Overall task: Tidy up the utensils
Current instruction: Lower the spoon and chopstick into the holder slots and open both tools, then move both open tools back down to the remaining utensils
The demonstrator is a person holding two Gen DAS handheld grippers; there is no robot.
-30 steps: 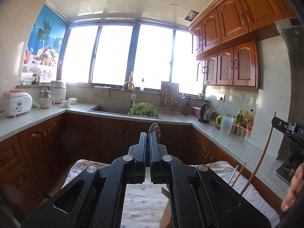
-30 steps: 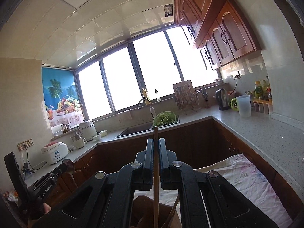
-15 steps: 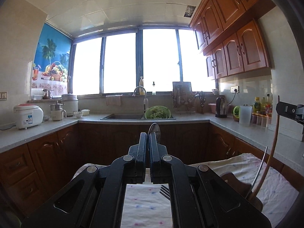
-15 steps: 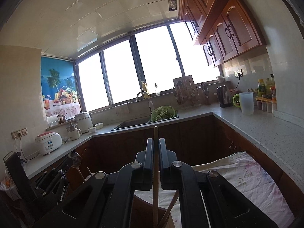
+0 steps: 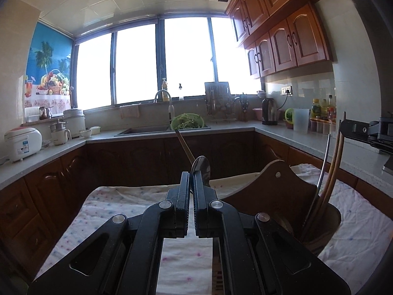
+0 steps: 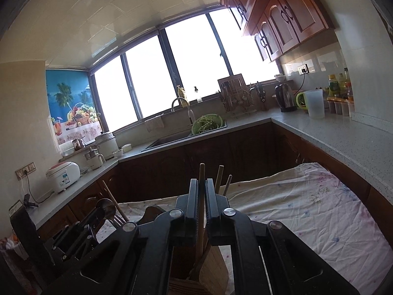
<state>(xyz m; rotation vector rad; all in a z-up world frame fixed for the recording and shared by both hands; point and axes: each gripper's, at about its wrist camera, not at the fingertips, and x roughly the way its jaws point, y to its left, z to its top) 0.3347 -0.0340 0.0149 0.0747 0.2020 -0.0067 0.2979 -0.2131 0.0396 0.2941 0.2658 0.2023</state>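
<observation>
A: Start with the big things. Where does the holder sit?

B: The wooden holder stands on the cloth-covered table, to the right of the left gripper and directly under the right gripper.

A: So which hand is nearer to it?

B: The right one. Its jaws are pressed onto a wooden stick, which stands almost upright with its lower end already down inside the holder. I judge the coming move to be a plain release, or a short drop along that upright axis.

A: And the left one?

B: It pinches a metal spoon, bowl up and handle hidden between the jaws. The holder lies to its right, so the spoon would have to travel rightward, then down.

A: What does each view add?

B: The left view shows the holder's curved side and a metal handle leaning in it beside the stick. The right view shows two more sticks just beyond its jaws, and a fork near the spoon at the left.
</observation>
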